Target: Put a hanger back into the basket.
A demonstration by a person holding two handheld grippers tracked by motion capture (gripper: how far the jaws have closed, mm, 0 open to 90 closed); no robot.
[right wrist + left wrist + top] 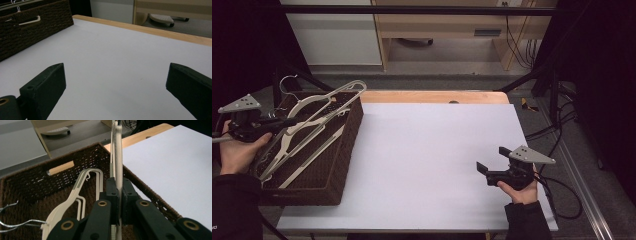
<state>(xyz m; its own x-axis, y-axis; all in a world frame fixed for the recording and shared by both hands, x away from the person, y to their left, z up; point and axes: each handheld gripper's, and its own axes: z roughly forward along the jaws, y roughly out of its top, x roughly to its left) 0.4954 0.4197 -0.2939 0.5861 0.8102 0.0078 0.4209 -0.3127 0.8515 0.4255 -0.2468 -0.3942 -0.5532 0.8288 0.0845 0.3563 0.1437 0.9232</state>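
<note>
A dark brown wicker basket (353, 131) stands at the table's left and holds several cream plastic hangers (314, 152). My left gripper (291, 121) is over the basket, shut on one cream hanger (338, 95) that rises tilted above the rim. In the left gripper view the jaws (119, 195) pinch that hanger's thin bar (118, 157), and other hangers (72, 197) lie below in the basket (75, 157). My right gripper (492, 159) is held low over the white tabletop at the right, open. In its own view the gripper (115, 87) has nothing between its wide-spread jaws.
The white table surface (427, 150) stretches from the basket to my right hand, with a wooden edge (432, 96) at the back. A wire hanger hook (15, 223) sticks out at the basket's near left. The basket (32, 30) lies far left of my right gripper. Cables (562, 150) trail off the table's right side.
</note>
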